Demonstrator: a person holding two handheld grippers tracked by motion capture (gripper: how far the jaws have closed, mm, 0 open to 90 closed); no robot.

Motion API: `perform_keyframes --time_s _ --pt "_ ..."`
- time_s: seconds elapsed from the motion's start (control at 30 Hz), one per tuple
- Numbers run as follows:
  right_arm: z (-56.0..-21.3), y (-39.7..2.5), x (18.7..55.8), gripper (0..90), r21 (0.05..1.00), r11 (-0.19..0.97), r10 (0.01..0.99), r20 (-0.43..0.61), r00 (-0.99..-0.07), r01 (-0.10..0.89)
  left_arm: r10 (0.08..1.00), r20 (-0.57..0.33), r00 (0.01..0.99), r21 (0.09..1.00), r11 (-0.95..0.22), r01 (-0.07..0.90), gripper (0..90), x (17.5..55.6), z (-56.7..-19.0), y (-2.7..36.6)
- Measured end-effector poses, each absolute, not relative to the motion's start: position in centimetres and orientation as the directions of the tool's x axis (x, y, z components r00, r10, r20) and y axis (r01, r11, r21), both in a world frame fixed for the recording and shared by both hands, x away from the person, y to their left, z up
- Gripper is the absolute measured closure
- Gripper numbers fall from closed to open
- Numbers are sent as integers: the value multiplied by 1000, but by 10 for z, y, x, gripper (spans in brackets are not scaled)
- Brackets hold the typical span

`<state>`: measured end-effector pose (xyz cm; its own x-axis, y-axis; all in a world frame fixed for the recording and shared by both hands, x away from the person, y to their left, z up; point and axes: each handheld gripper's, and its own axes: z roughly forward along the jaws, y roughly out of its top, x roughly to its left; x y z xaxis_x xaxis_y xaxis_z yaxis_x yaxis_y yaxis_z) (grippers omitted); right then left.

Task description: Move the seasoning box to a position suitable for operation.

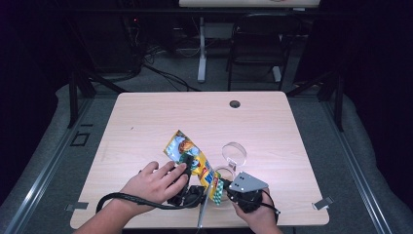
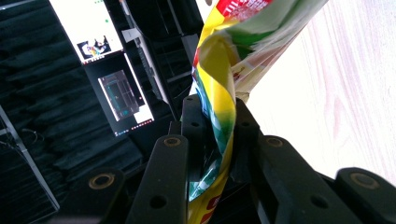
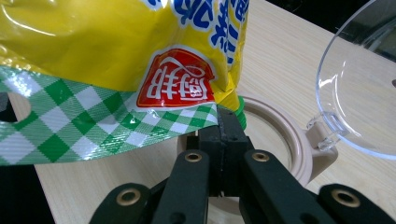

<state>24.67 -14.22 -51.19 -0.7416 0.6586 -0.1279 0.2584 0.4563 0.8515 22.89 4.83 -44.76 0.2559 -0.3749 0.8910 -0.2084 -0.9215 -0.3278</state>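
A yellow snack bag (image 1: 187, 148) with a green checked end is held tilted above the front of the table (image 1: 160, 112), between both grippers. My left gripper (image 1: 186, 163) is shut on the bag's middle; in the left gripper view its jaws (image 2: 218, 105) pinch the folded bag (image 2: 224, 65). My right gripper (image 1: 229, 187), under its grey plate, is shut on the checked end. In the right gripper view the jaws (image 3: 227, 115) clamp the lower corner of the bag (image 3: 116, 46).
A round beige container (image 1: 225, 171) with its clear lid (image 1: 234, 152) hinged open sits just behind the right gripper; its rim (image 3: 285, 135) and lid (image 3: 359, 88) are close by the jaws. A cable hole (image 1: 234, 104) lies at the table's back. A chair (image 1: 258, 39) stands beyond.
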Motion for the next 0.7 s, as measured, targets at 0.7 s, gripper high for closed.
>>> perform_keyframes --time_s 0.7 --pt "-513 -147 241 900 865 424 683 -109 -723 270 -364 896 254 -306 -921 -241 816 228 -445 44"
